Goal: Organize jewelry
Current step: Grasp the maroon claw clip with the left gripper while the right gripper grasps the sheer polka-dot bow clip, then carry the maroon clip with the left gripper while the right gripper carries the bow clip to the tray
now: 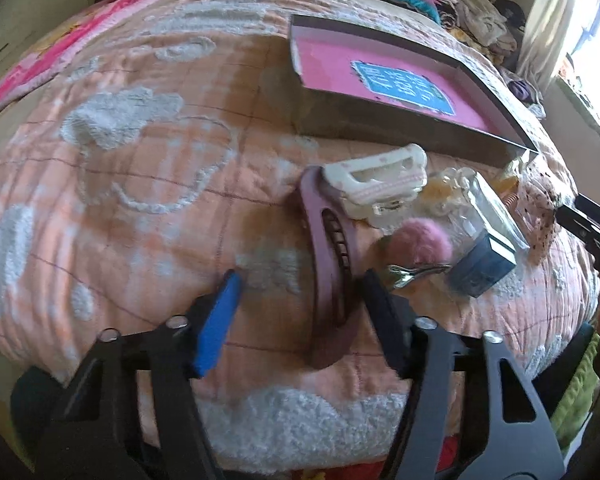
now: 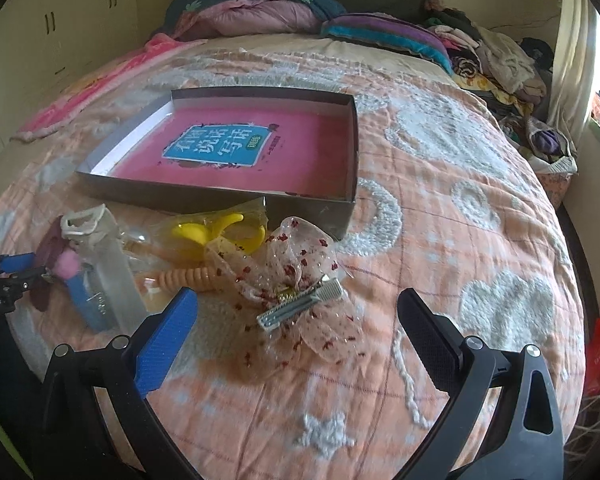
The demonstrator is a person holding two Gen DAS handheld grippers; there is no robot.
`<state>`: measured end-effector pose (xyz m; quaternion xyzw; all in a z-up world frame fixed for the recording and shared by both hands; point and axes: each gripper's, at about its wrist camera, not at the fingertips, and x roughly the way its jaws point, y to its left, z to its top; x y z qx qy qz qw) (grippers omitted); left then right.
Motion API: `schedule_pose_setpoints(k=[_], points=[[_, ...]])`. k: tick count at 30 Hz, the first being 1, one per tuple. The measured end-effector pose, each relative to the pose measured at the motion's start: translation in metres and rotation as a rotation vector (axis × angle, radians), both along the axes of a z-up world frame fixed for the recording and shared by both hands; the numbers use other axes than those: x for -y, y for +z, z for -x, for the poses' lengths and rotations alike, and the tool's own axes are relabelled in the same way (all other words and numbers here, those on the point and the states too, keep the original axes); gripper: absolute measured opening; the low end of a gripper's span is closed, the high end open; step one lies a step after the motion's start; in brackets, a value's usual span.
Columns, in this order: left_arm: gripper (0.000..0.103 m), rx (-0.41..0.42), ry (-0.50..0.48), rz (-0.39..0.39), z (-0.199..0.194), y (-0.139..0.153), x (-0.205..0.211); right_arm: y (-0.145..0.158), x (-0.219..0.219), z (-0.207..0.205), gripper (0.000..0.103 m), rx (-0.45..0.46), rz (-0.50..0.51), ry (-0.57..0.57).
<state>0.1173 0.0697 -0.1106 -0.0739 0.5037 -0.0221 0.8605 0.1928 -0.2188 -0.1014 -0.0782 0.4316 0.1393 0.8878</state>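
Where legible, blue label [image 2: 219,147] in box [image 2: 350,148], Chinese characters

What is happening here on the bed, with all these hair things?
A person holds a gripper in each hand over a pile of hair accessories on the bedspread. The left gripper has its jaws around the purple claw clip, one pad at its side, not yet clamping it. The right gripper hangs open above the sheer bow clip. The box behind them holds only a pink book; no accessory is inside yet.
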Motion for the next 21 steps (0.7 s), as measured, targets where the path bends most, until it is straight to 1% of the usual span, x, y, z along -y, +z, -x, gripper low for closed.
schedule_pose_setpoints(k=[1,2,3,4,5,7,8,9,10,12,16,21], points=[[0.042,0.003,-0.003,0.003,-0.001,0.0,0.002,-0.002,-0.001,-0.002,0.099,-0.005,0.002,-0.002],[0.032,0.006,-0.009,0.004,-0.001,0.0,0.005,-0.004,0.0,-0.004,0.099,-0.009,0.001,-0.003],[0.027,0.008,-0.021,0.008,-0.002,-0.001,0.007,-0.006,0.001,-0.006,0.096,-0.008,-0.007,-0.005],[0.022,0.009,-0.028,0.012,-0.003,-0.003,0.009,-0.007,0.001,-0.007,0.086,-0.01,-0.013,-0.004],[0.014,0.008,-0.036,0.015,-0.003,-0.004,0.012,-0.008,0.002,-0.009,0.081,-0.019,-0.022,-0.001],[0.005,0.007,-0.059,0.037,-0.005,-0.006,0.016,-0.011,0.0,-0.012,0.065,-0.039,-0.038,0.006],[0.005,0.008,-0.06,0.034,-0.006,-0.007,0.017,-0.013,-0.001,-0.013,0.059,-0.046,-0.042,0.01],[0.005,0.011,-0.064,0.032,-0.006,-0.007,0.018,-0.014,-0.003,-0.013,0.048,-0.05,-0.043,0.012],[0.005,0.014,-0.066,0.039,-0.006,-0.006,0.017,-0.015,-0.002,-0.012,0.043,-0.052,-0.047,0.015],[0.003,0.023,-0.061,0.057,-0.006,-0.001,0.012,-0.014,-0.003,-0.01,0.038,-0.05,-0.052,0.01],[0.003,0.067,-0.045,0.062,-0.004,0.019,0.002,-0.002,0.004,0.0,0.036,-0.027,-0.084,-0.007],[0.003,0.112,-0.017,0.059,-0.006,0.044,-0.015,0.013,0.018,0.018,0.035,0.004,-0.12,-0.042]])
